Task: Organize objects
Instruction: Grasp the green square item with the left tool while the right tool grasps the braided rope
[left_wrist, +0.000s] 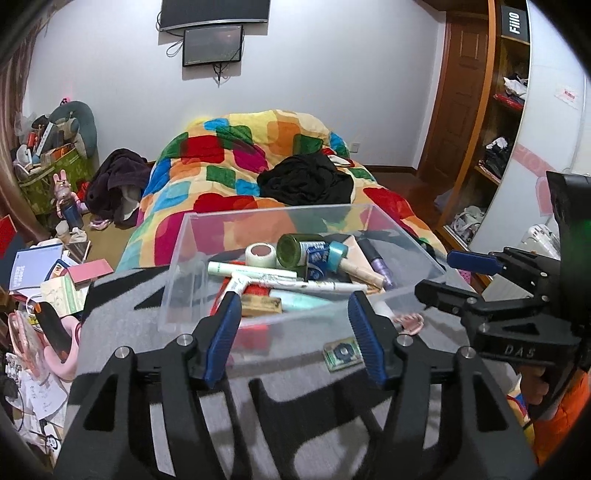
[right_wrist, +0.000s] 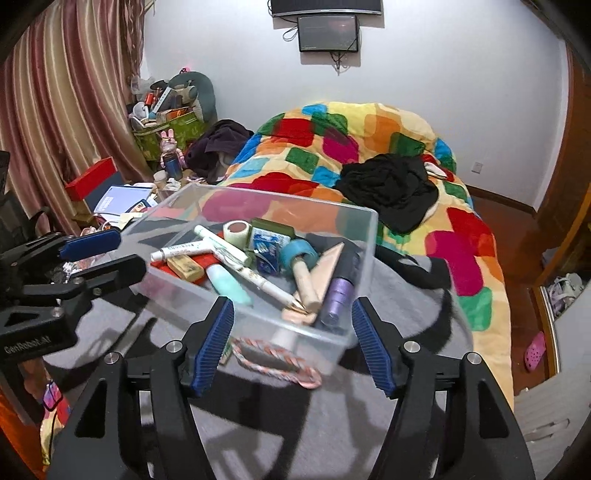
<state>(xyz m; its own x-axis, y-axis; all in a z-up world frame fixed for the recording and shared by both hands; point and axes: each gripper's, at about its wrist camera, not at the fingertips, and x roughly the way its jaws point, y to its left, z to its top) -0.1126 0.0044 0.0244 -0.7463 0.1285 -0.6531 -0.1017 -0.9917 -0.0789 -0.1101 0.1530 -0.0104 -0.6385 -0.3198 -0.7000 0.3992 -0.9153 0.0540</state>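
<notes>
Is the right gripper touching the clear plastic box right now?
Cannot tell. In the right wrist view the right gripper stands open astride the clear plastic box's near corner, with no plain gap or contact at either pad.

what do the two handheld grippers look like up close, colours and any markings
Both are matte black plastic with cut-out triangular arms, silver pivot screws and ribbed blue pads. The left gripper reads "GenRobot.AI" on its side; the right gripper shows embossed "DAS". An orange sleeve shows behind it.
</notes>
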